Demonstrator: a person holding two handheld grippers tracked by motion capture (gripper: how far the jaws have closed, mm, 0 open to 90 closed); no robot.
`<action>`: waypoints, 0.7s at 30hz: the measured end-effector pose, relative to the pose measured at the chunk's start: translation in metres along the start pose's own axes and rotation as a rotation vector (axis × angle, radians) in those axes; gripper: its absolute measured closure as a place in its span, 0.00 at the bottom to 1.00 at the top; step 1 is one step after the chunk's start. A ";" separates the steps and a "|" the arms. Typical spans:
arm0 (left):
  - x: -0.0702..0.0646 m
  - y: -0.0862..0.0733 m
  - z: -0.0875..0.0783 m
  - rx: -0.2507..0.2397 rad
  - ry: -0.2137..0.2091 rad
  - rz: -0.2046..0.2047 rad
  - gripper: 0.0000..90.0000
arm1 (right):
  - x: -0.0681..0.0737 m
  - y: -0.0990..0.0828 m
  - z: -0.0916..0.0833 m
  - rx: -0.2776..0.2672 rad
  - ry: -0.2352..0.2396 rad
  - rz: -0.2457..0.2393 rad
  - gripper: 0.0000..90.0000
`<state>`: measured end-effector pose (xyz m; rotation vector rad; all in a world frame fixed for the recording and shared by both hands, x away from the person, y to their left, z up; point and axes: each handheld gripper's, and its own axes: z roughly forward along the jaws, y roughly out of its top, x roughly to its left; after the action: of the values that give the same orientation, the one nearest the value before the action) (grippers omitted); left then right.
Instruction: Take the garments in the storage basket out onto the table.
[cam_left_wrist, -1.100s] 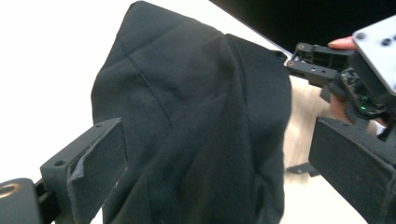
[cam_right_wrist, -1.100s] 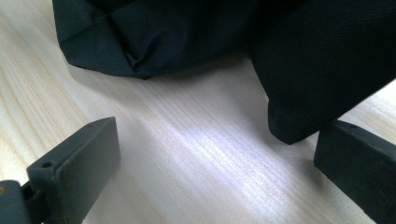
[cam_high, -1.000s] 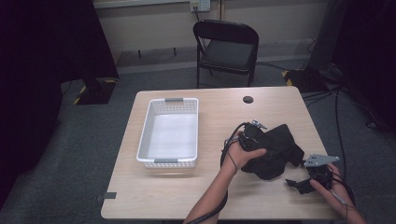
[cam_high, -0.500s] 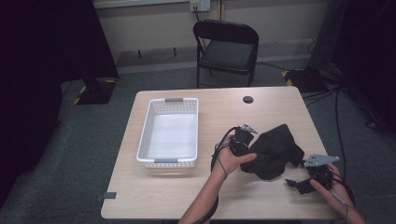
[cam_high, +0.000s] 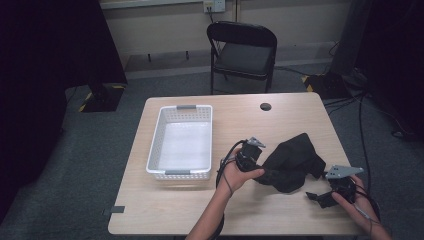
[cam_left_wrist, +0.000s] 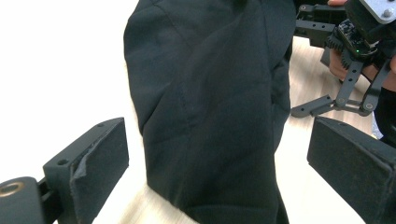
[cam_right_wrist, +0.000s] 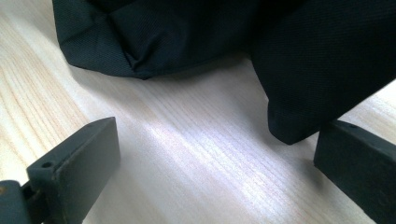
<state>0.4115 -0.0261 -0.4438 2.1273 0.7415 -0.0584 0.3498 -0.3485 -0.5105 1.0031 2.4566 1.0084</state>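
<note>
A crumpled black cloth (cam_high: 292, 162) lies on the right half of the wooden table (cam_high: 300, 112). My left gripper (cam_high: 259, 162) sits at the cloth's left edge, held in a hand. In the left gripper view this gripper (cam_left_wrist: 219, 163) is wide open, and a fold of the black cloth (cam_left_wrist: 210, 107) runs between its jaws without touching either pad. My right gripper (cam_high: 314, 196) rests near the table's front right, just short of the cloth. It (cam_right_wrist: 219, 154) is open over bare wood, and a corner of the cloth (cam_right_wrist: 299, 93) lies close to its right jaw.
A white slatted basket (cam_high: 180, 112) stands empty on the table's left half. A round cable hole (cam_high: 265, 106) is near the far edge. A black folding chair (cam_high: 242, 50) stands beyond the table. Cables trail over the floor at right.
My left gripper has slid leftward, from over the cloth's middle to its left edge. The cloth's shape has shifted slightly. The right gripper has stayed put.
</note>
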 end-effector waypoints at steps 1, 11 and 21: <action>0.000 -0.002 -0.001 -0.001 0.001 0.001 0.06 | 0.000 0.000 0.000 0.000 0.000 0.000 0.00; 0.003 -0.016 -0.006 0.001 0.003 -0.005 0.05 | 0.000 0.000 0.000 0.000 0.000 0.000 0.00; 0.004 -0.026 -0.010 -0.006 0.005 -0.008 0.05 | 0.000 0.000 0.000 0.000 0.000 0.000 0.00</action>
<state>0.3990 -0.0050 -0.4579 2.1194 0.7524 -0.0552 0.3498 -0.3485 -0.5105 1.0031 2.4565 1.0087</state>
